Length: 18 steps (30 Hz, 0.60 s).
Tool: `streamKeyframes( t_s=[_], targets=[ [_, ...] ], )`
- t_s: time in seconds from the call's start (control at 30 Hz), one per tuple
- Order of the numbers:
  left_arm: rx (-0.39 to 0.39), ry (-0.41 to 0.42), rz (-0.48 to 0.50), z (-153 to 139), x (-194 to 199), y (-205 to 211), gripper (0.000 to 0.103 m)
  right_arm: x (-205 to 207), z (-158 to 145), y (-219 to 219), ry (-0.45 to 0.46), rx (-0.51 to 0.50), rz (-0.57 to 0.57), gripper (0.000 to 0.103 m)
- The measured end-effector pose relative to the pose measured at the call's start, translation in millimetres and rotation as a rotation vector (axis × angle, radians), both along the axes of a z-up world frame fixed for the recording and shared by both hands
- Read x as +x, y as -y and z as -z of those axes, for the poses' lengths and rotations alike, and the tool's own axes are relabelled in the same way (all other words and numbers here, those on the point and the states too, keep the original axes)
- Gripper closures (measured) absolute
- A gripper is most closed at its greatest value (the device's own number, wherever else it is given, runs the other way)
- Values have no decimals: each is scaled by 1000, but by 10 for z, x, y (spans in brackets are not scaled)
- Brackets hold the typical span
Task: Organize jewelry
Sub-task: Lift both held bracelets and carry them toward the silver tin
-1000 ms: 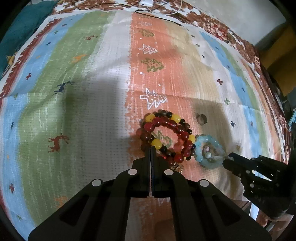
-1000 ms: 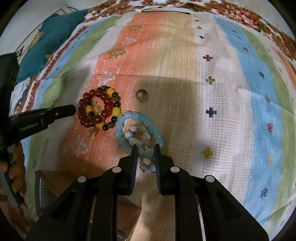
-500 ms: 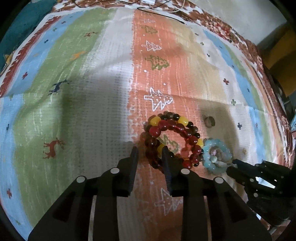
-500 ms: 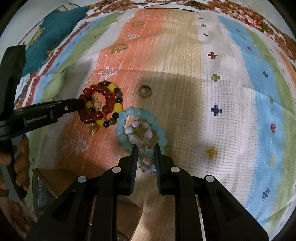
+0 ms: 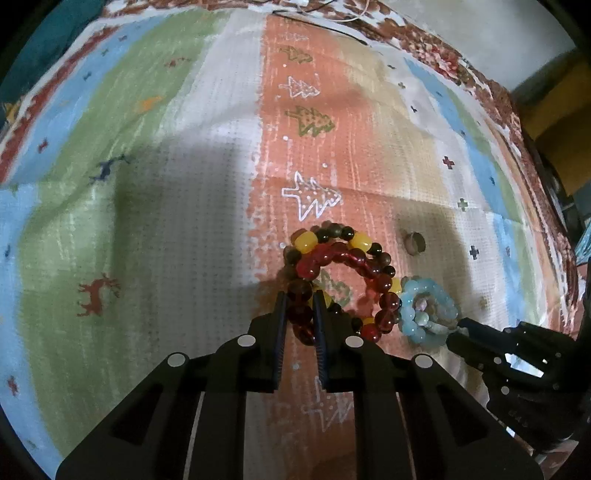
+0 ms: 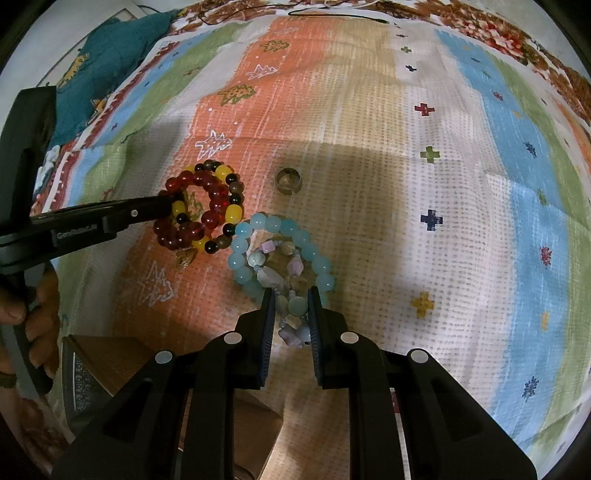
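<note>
Red, yellow and dark bead bracelets (image 5: pixel 343 262) lie in a pile on the striped cloth (image 5: pixel 166 192). My left gripper (image 5: pixel 299 301) has its fingers closed around the near red beads of that pile. The pile also shows in the right wrist view (image 6: pixel 201 210). Light blue and pastel bead bracelets (image 6: pixel 280 254) lie just right of it. My right gripper (image 6: pixel 290 299) is shut on their near beads. The blue bracelets also show in the left wrist view (image 5: pixel 424 310). A small metal ring (image 6: pixel 288 180) lies on the cloth beyond both piles.
A brown cardboard box (image 6: pixel 122 373) sits at the near edge below the cloth. A teal cloth (image 6: pixel 110 62) lies at the far left. A black cable (image 6: pixel 332 13) runs along the far edge. The person's hand (image 6: pixel 22 310) holds the left gripper.
My left gripper went from shut, to open, moved forward onto the red bead pile and closed on its near beads. The right gripper has stayed shut on the blue bracelets.
</note>
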<state>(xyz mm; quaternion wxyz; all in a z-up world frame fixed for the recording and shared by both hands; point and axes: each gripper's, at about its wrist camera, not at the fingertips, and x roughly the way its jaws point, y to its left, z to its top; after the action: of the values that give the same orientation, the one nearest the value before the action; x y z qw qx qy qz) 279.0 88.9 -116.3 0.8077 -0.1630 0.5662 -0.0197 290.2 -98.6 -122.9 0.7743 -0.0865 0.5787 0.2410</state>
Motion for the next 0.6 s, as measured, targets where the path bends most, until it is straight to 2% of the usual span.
streamKeyframes(
  t_s=[0.6],
  targets=[
    [-15,97,13,-482,-195,126,90,-249,-455,41,112,48,-13,85]
  ],
)
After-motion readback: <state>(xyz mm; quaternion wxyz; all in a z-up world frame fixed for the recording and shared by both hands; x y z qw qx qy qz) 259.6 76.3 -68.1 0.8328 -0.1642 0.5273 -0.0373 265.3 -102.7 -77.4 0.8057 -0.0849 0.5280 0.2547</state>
